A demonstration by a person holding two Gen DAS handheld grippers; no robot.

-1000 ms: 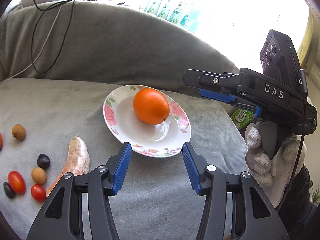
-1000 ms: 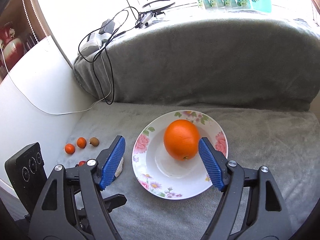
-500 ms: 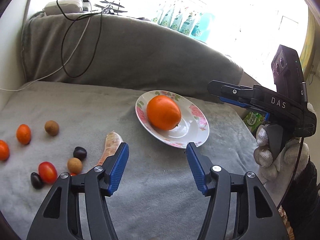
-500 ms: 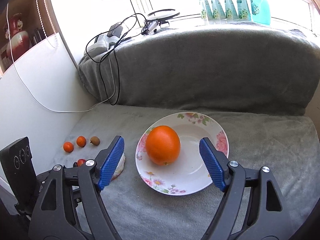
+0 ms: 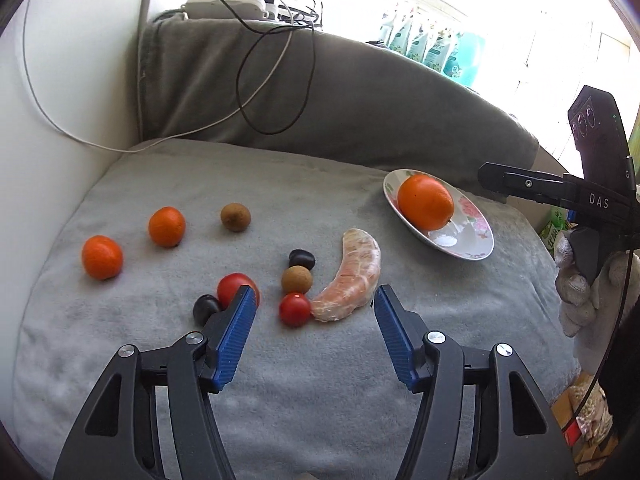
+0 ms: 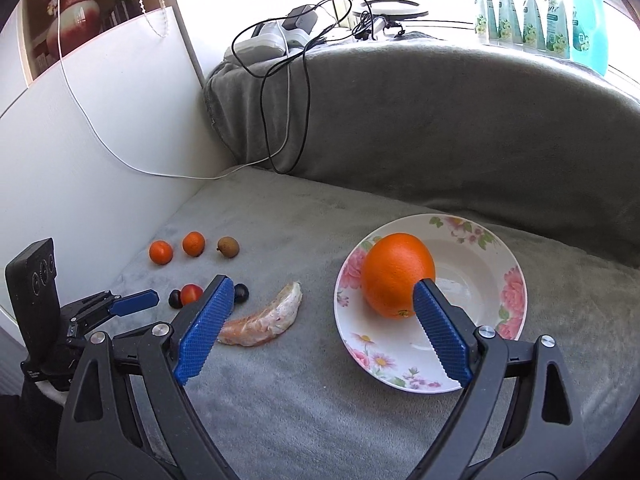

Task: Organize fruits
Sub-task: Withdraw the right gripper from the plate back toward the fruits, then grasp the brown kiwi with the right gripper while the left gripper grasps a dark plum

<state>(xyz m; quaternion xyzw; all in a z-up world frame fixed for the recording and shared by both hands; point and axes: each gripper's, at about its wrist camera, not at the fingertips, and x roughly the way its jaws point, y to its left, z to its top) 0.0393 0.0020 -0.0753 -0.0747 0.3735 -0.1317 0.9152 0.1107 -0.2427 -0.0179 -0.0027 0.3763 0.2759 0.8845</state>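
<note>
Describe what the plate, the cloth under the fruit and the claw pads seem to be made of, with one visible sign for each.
Plate: probably glazed ceramic, being glossy white with printed flowers and bright reflections.
Cloth: soft grey fleece or plush, with a matte, fuzzy nap.
Claw pads: likely blue rubber or plastic, with a finely ribbed surface.

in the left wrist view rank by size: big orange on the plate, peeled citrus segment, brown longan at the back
1. Peeled citrus segment, longest, though nearer the camera
2. Big orange, close second
3. Brown longan, clearly smallest
</note>
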